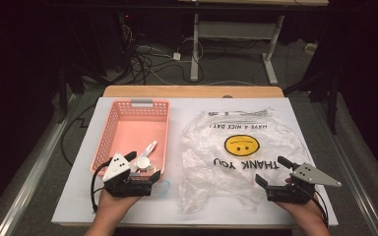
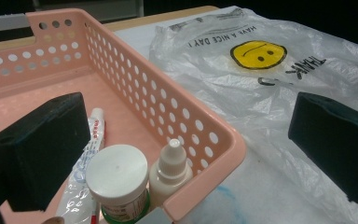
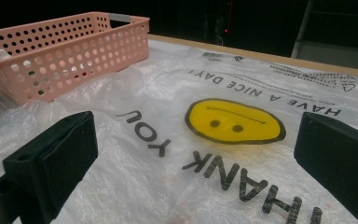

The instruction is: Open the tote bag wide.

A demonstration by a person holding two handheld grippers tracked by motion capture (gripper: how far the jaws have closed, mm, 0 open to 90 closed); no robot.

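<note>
While left gripper point(image 1: 130, 169) straddles the pink basket's point(image 1: 109, 129) near corner, jaws spread, right gripper point(image 1: 274, 172) rests on plastic bag point(image 1: 236, 147) — jaws spread, nothing pinched.

Lab-type recording space, not a home. Small wooden-edged table point(image 1: 192, 91) topped with a white sheet, standing alone in a dark room. Beyond the table, far from both hand-held grippers: tangle of black and white cables point(image 1: 150, 61) across grey floor, a white plug block among them, white metal legs of an adjustable desk point(image 1: 195, 49). Black surroundings, lit only over the work surface. Metal rails run along the floor either side.
</note>
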